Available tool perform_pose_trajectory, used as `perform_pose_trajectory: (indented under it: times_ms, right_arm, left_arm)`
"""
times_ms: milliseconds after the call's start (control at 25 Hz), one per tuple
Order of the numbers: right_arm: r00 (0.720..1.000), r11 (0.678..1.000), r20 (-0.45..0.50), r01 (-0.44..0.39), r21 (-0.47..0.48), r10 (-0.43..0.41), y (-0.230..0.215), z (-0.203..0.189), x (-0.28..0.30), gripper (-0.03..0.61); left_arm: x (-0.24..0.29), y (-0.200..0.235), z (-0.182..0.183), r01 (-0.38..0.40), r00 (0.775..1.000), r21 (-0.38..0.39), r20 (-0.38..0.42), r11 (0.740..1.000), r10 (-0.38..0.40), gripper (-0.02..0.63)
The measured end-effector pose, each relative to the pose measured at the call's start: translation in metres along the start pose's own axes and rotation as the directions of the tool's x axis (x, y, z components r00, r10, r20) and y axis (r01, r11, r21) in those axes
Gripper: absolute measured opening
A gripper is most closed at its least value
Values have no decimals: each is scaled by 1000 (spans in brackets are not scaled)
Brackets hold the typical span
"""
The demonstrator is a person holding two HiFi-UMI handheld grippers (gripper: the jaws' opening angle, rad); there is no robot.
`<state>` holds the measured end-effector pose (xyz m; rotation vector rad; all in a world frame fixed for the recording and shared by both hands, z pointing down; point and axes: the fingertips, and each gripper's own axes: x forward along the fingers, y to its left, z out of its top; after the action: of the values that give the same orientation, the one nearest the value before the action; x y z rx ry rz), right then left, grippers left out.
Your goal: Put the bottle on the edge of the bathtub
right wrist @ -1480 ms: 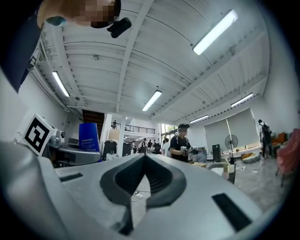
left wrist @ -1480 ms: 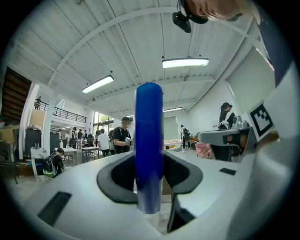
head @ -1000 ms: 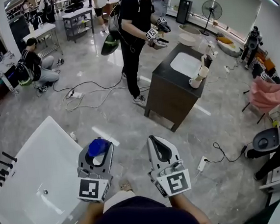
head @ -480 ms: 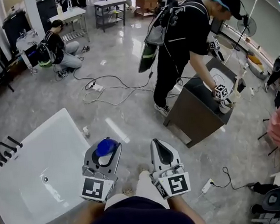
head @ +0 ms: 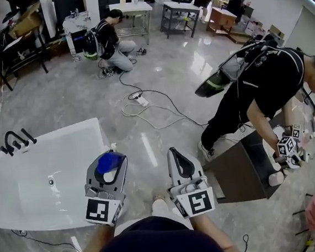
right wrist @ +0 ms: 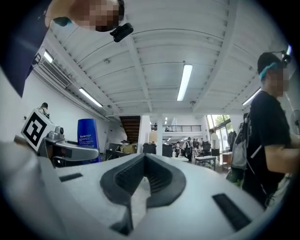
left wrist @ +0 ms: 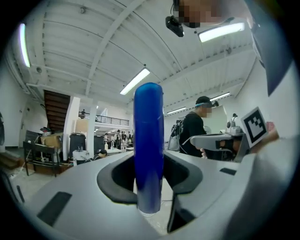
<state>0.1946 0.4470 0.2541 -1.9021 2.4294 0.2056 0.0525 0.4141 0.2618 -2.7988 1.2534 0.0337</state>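
Bottle point(left wrist: 148, 150), blue, cylindrical, pinched between the pads of the left gripper point(head: 108, 159). Long axis upright. It is held in the air just beside the right end of the bathtub point(head: 36, 189), not on its rim. White print on its label point(right wrist: 87, 136), too small to read. Right gripper point(head: 177, 154), jaws pressed together, nothing between them. Square black-and-white marker on each gripper's cube. Black faucet point(head: 14, 143) on the tub's far left rim. To the right, dark cabinet point(head: 239, 173) with person in black point(head: 264, 84) bent over it. Farther off, power strip point(head: 140, 101) with cables on the grey floor, crouching person point(head: 109, 37), tables point(head: 135, 7).
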Motion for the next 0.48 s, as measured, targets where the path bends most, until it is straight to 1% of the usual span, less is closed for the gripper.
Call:
perform_pose_trajectory:
  times_ms: [120,280,360,480]
  right_arm:
    - [998,998,5,-63,4,63,-22,-6,30,0]
    - [991,990,3,-137,18,137,-52,-25,61,0]
    - [986,985,2,-168,28,168,-65,-35,74,0]
    - [978,978,9,-207,32,207,-80,-40,98,0]
  left_arm:
    - [26,15,-1,-75,997,5,0,997,75,155]
    - [57,25,-12,-163,987,6,-10,987,163,155]
    - [69,29,-18,-199,980,5,-13,980,199,155]
    - [90,37,-20,-236,972,-8,-13,972,236,155]
